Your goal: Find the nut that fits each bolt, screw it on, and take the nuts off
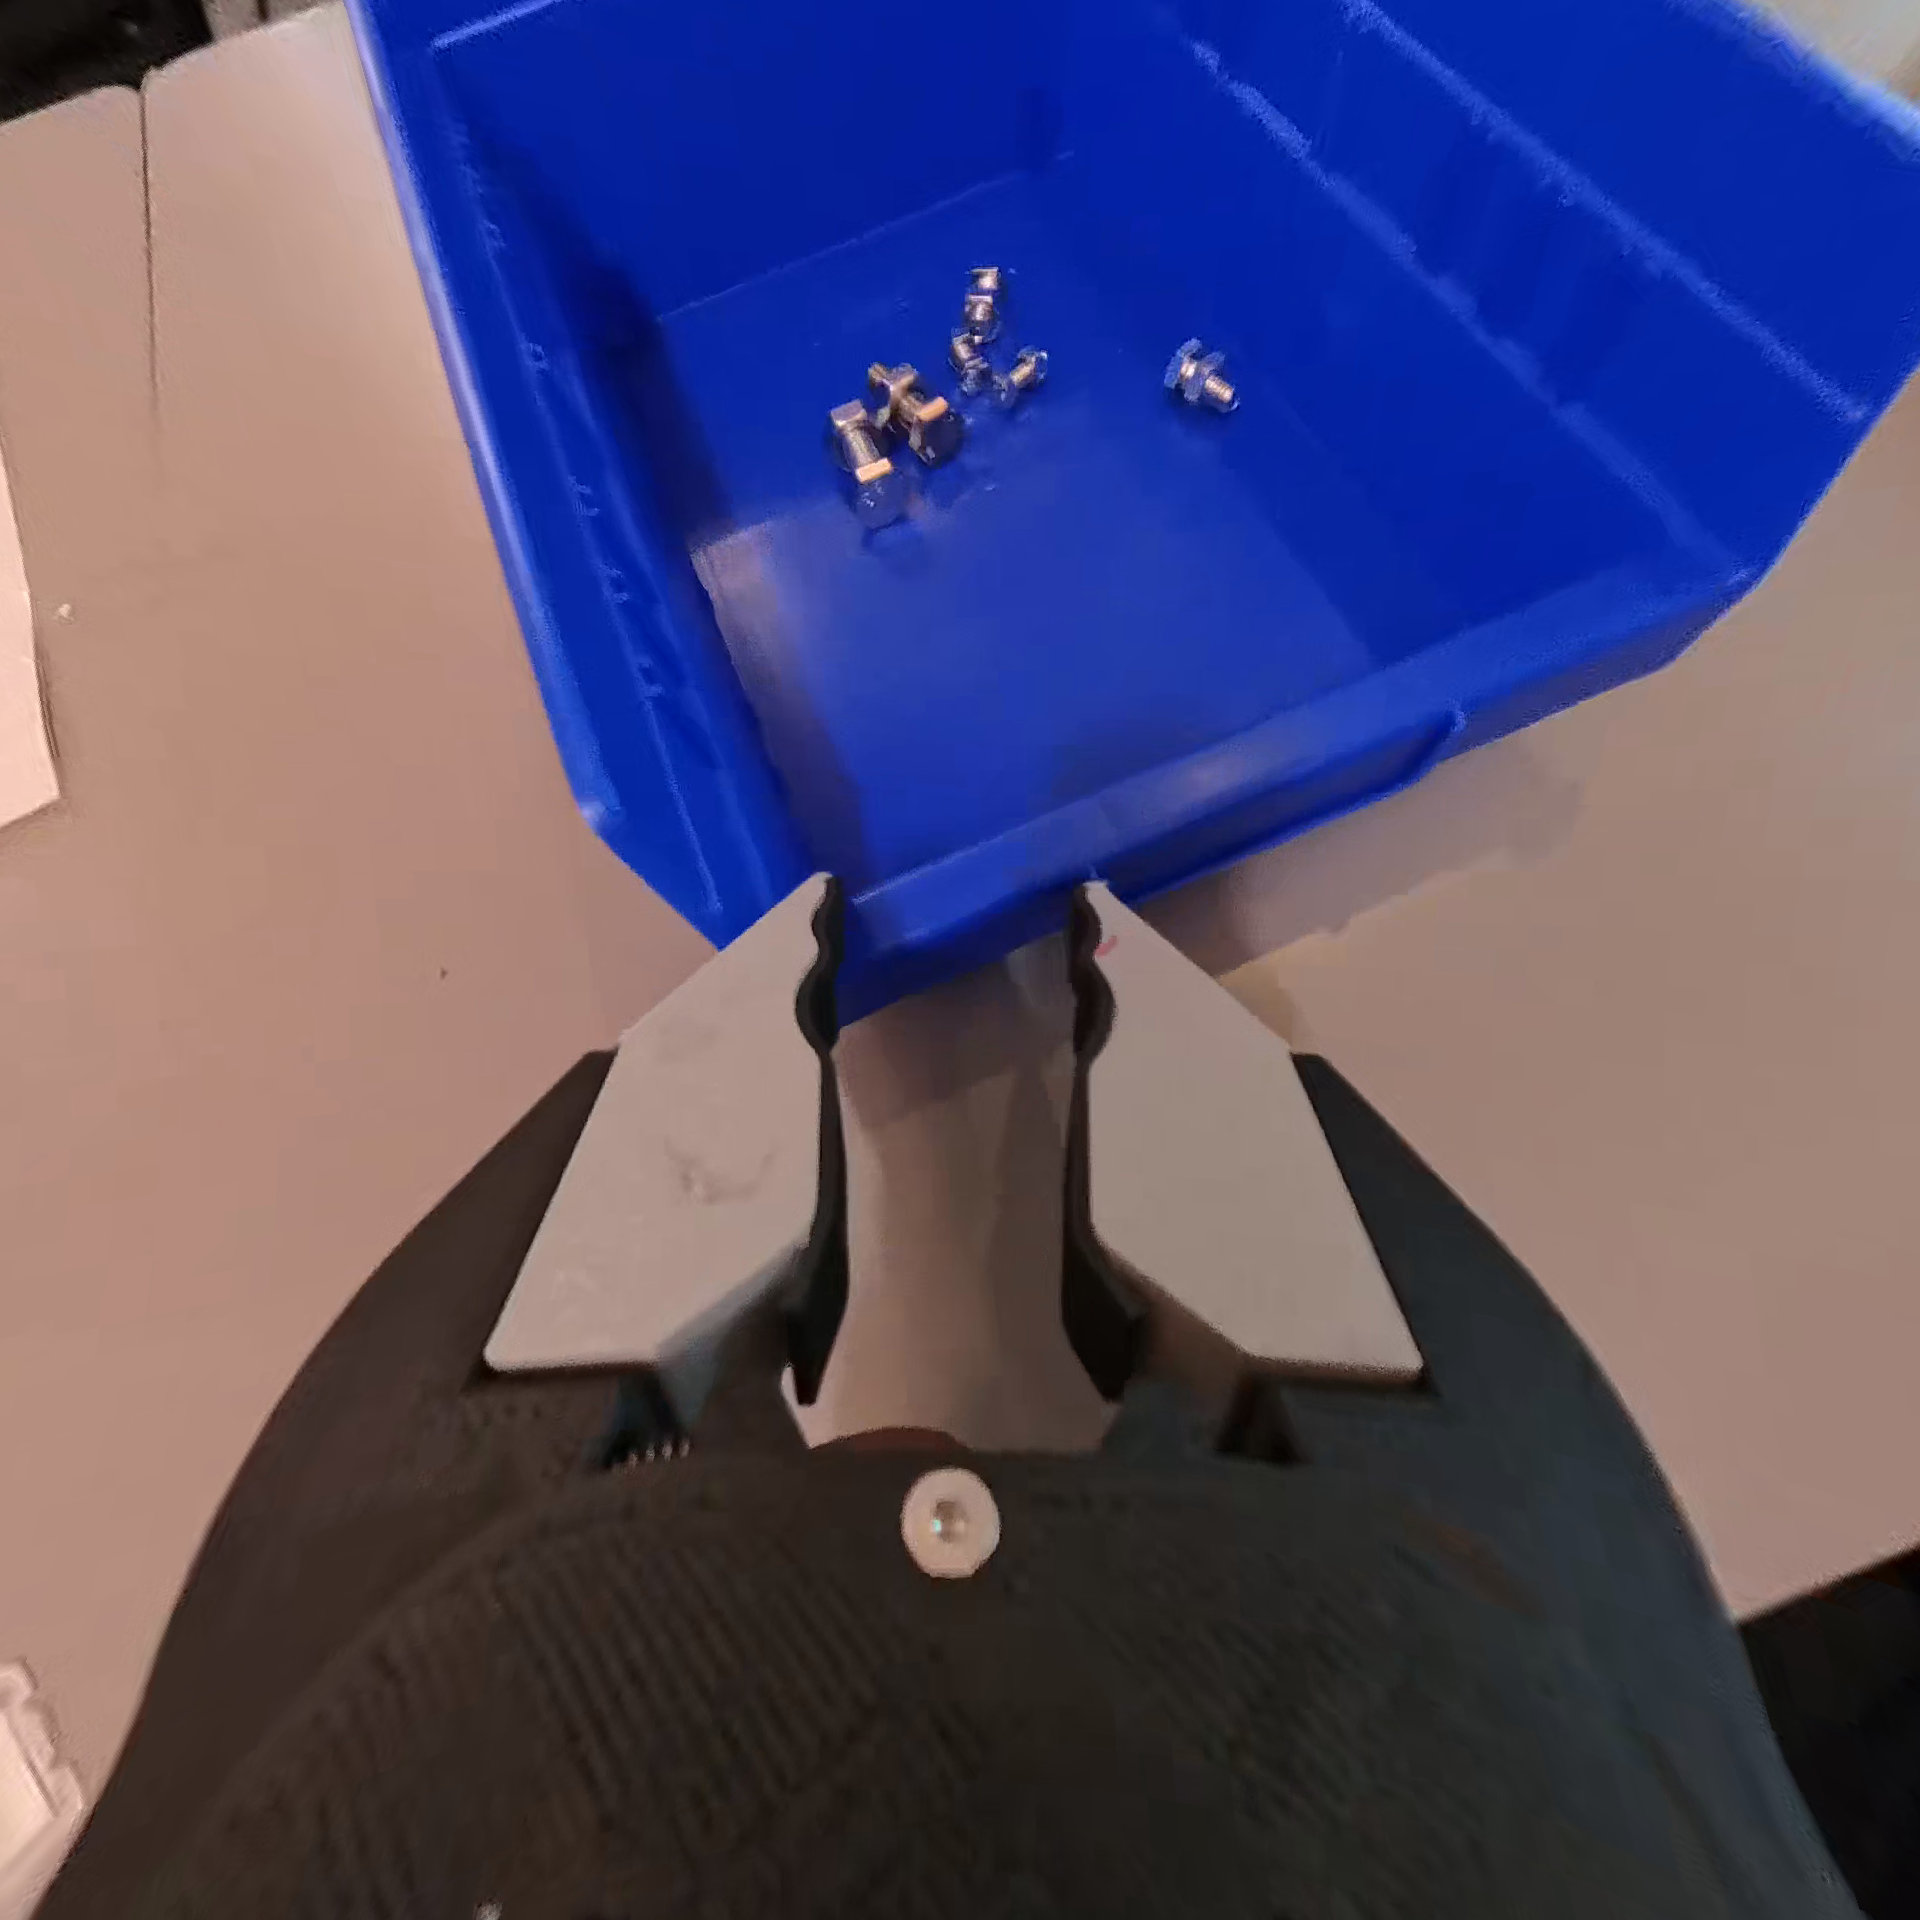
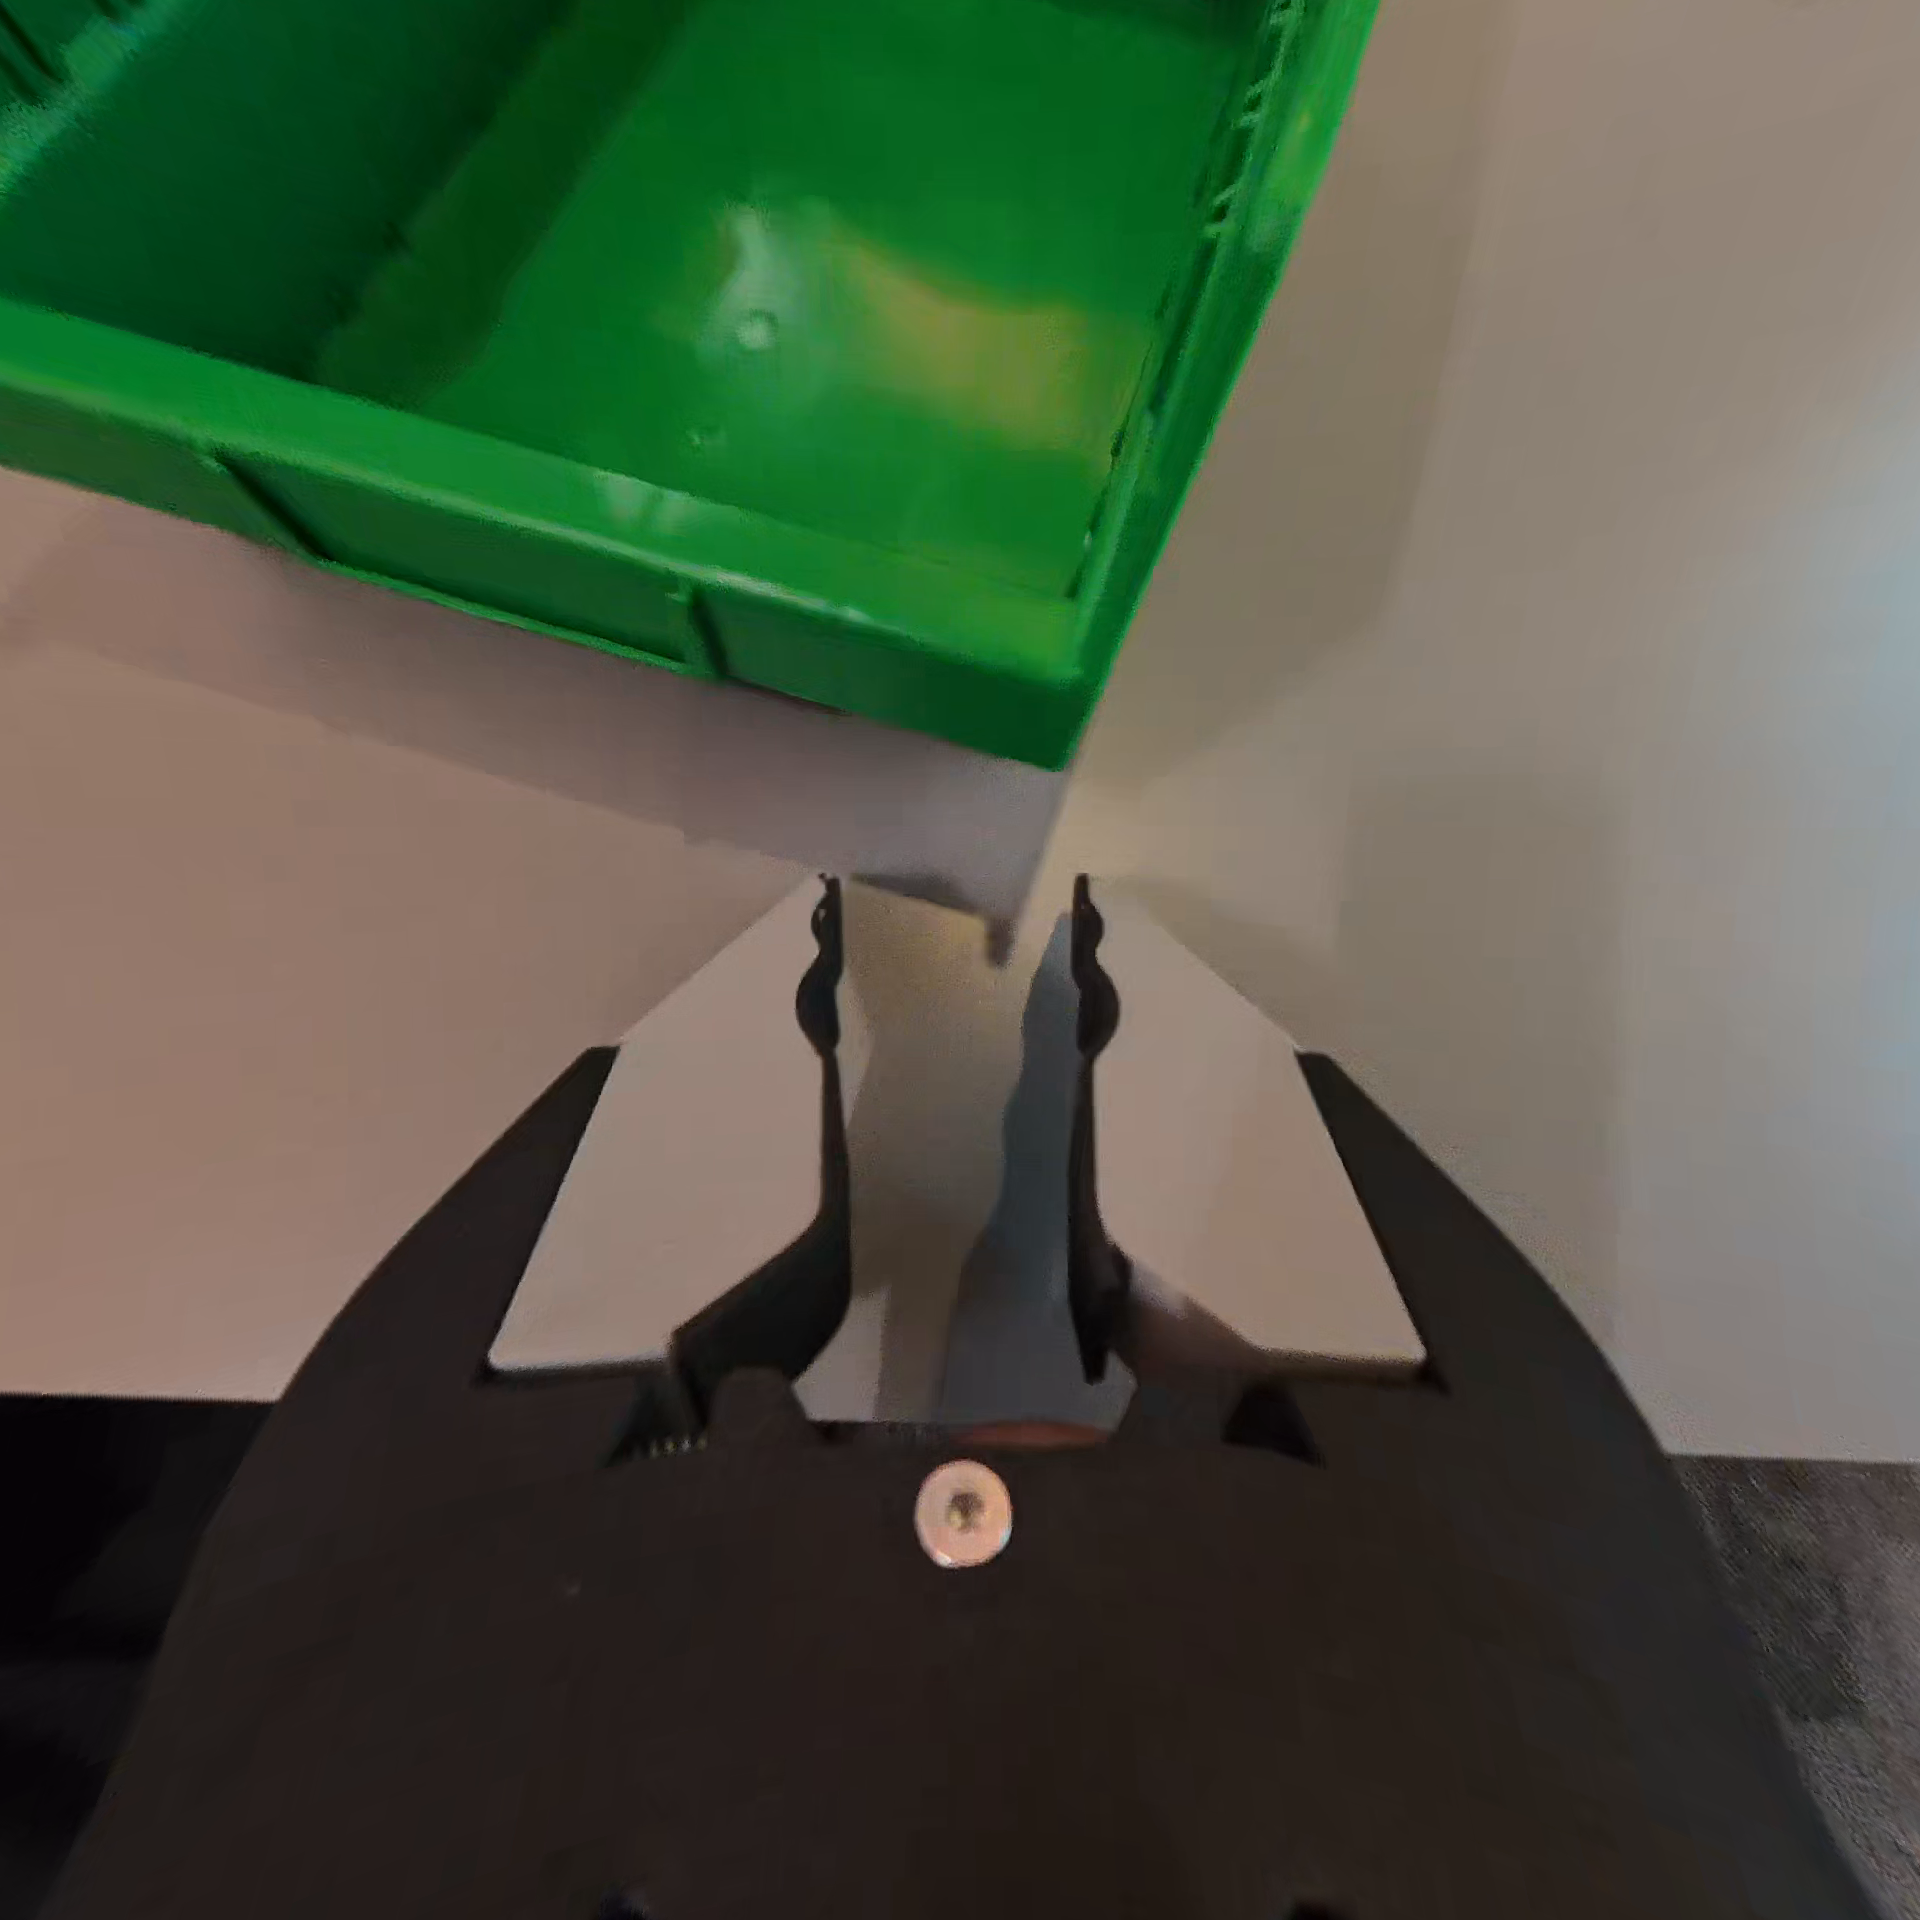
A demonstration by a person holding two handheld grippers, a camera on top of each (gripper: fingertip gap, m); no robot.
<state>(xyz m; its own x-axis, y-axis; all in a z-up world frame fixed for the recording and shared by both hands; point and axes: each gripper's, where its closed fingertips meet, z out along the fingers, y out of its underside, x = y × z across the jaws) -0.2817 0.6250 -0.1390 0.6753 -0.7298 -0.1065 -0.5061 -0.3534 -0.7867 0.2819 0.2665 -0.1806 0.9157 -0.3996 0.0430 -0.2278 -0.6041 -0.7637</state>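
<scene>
In the left wrist view a blue bin (image 1: 582, 582) stands on the pale table. Several silver bolts with nuts (image 1: 904, 416) lie on its floor, and one more bolt with a nut (image 1: 1200, 374) lies apart to the right. My left gripper (image 1: 956, 914) is open and empty, its fingertips over the bin's near corner rim. In the right wrist view a green bin (image 2: 520, 540) stands on the table with nothing on the part of its floor that shows. My right gripper (image 2: 954, 904) is open and empty, just short of the bin's near corner.
The table (image 1: 312, 935) is pale and bare around both bins. A white sheet (image 1: 21, 707) lies at the left edge of the left wrist view. The table's near edge and dark floor (image 2: 1818, 1558) show at the bottom of the right wrist view. The grippers' ends are close to 65 centimeters from one another.
</scene>
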